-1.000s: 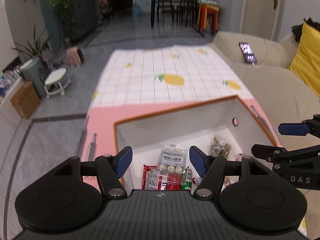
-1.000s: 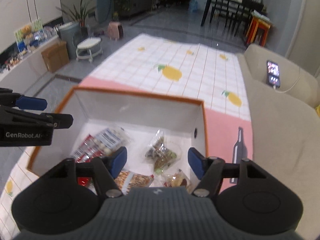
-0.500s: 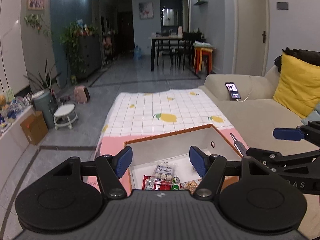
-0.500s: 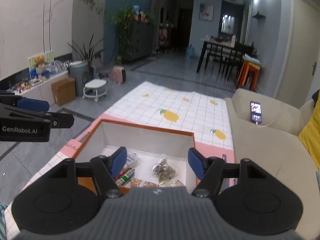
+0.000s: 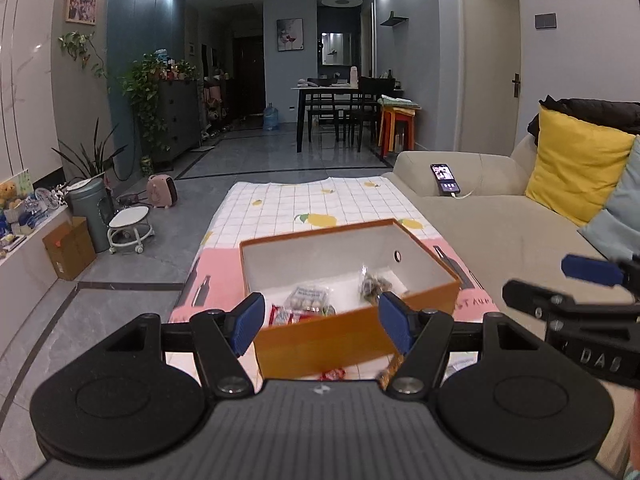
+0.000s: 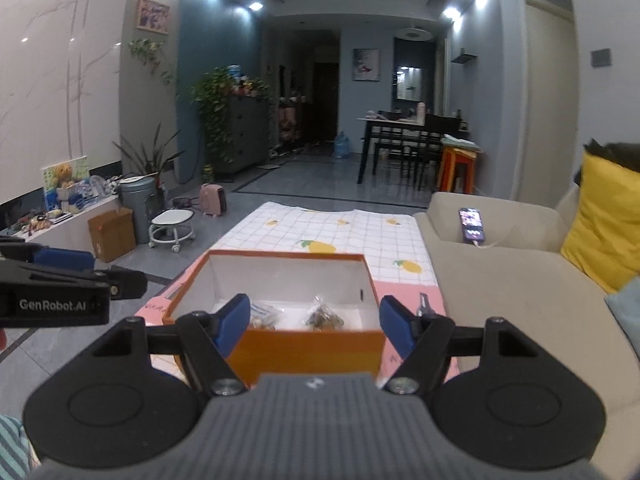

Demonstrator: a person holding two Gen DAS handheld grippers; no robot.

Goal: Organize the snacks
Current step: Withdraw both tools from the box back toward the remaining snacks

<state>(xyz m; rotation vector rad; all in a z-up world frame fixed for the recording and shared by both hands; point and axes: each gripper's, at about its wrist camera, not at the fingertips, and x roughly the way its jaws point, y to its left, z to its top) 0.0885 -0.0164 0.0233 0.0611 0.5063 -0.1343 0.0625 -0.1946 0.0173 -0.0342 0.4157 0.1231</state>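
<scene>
Holding both tongs wide and empty, your left gripper [image 5: 320, 326] waits while your right gripper [image 6: 314, 326] is opening; the snacks [image 5: 308, 300] sit safe inside the orange box [image 5: 320, 340].

"GenRobot.AI" on left gripper [image 6: 314, 322]

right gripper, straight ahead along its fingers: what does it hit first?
Most likely the near wall of the orange box, which sits directly between the right gripper's opening, empty jaws. Depth is unclear, so it might instead clear the rim and reach the snack packets inside.
</scene>
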